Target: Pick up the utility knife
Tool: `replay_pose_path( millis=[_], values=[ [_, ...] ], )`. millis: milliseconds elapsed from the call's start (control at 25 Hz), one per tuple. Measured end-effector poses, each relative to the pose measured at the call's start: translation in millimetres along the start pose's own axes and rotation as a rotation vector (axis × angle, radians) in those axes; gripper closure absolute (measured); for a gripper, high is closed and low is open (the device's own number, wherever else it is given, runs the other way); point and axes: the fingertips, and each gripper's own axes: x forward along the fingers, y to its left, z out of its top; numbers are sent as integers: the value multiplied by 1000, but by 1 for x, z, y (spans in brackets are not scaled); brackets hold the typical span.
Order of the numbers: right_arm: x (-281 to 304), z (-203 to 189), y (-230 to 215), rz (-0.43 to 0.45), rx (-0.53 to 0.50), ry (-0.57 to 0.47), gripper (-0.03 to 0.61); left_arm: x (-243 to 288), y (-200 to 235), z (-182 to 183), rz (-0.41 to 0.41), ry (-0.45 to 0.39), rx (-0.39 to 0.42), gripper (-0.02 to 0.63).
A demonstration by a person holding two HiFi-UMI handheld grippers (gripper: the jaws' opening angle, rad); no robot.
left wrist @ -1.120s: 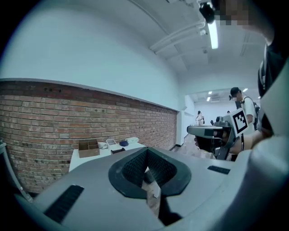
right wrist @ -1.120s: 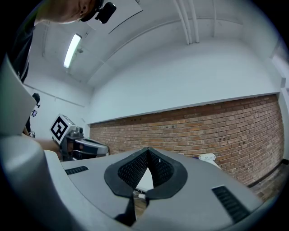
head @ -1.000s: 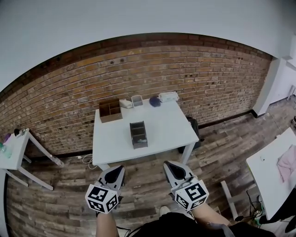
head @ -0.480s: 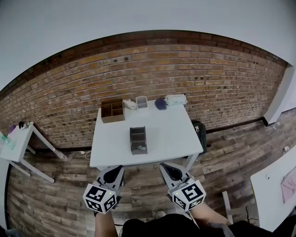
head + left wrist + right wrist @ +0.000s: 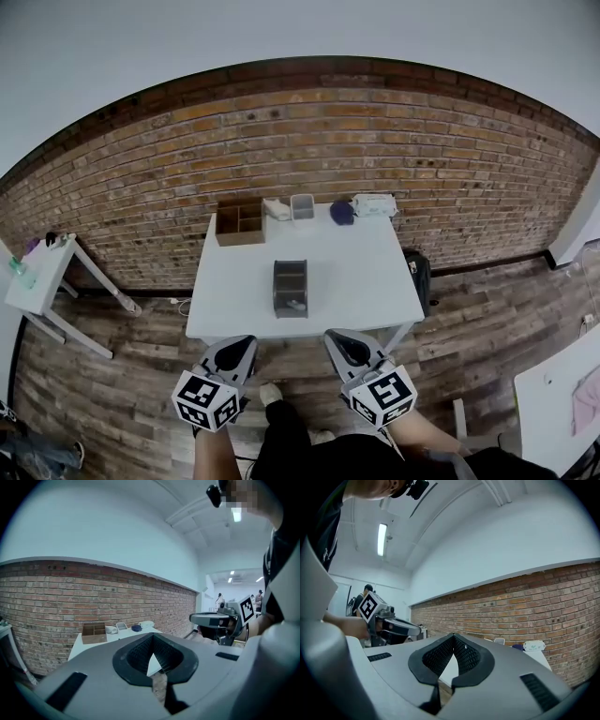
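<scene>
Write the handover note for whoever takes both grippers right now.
Left gripper and right gripper: both shut and empty, held over the floor short of the white table.
Utility knife: not clearly identifiable. A small pale item lies in the dark organiser mid-table, too small to tell what it is.
Done: nothing picked up.
Left: reach the table, find the knife, open a gripper, grasp, lift.

From our left gripper (image 5: 246, 342) and right gripper (image 5: 331, 336) it's open to the near edge of the surface (image 5: 361, 281), with just the grey organizer (image 5: 290, 288) mid-way and a wooden box (image 5: 240, 221) plus small containers (image 5: 302, 206) along the back.
</scene>
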Motion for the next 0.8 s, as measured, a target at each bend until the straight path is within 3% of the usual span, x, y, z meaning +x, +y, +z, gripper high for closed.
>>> replay_pose_path(
  millis=[600, 800],
  values=[
    [46, -28, -48, -34, -74, 83, 580, 75, 38, 0, -125, 17, 27, 618],
    [84, -33, -66, -25, -28, 111, 580, 100, 63, 1, -229, 80, 54, 618]
  ],
)
